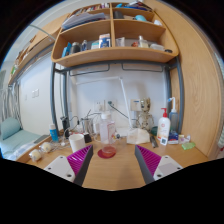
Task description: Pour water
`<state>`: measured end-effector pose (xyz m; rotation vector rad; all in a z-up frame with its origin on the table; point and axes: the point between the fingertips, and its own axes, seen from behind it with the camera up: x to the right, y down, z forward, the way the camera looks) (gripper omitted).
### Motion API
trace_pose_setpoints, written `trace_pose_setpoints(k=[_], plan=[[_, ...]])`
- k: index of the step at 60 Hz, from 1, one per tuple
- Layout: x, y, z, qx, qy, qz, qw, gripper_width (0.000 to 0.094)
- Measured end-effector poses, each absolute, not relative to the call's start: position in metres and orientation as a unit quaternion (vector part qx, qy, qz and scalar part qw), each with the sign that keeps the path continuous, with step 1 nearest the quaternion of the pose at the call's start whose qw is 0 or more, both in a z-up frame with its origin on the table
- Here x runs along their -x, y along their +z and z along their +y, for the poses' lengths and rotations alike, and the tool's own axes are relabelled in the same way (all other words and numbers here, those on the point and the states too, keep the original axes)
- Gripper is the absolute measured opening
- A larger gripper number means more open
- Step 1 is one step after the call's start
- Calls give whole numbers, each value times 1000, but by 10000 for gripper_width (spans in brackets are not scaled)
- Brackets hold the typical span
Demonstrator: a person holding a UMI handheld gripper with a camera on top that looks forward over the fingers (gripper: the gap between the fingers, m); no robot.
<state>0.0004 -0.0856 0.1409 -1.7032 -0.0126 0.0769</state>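
A clear cup [107, 134] stands on a red coaster [107, 153] on the wooden desk [112, 172], just ahead of my fingers and centred between them. My gripper [112, 162] is open and empty, its purple pads [149, 160] wide apart on either side of bare desk. A white cup [77, 142] stands to the left of the clear cup. A white bottle with a red cap [163, 129] stands to the right, further back.
Clutter lines the back of the desk: small bottles, cables and a white box [137, 135]. Wooden shelves [112, 55] with several items hang above. A wooden side panel [199, 90] rises at the right. A bed [15, 140] lies left.
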Motion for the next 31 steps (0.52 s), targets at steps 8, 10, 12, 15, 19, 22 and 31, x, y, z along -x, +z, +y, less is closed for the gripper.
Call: trace_pose_setpoints(k=[8, 10, 12, 15, 19, 22, 31], plan=[[-16, 147, -109, 745, 4, -4, 667, 865], [-19, 150, -114, 743, 3, -3, 669, 865], [-22, 150, -117, 742, 2, -1, 670, 867], [-28, 149, -121, 743, -2, 4, 669, 868], [-36, 146, -124, 744, -13, 7, 668, 868], [-42, 143, -126, 747, -17, 9, 665, 870], [-58, 138, -130, 749, -25, 28, 662, 868]])
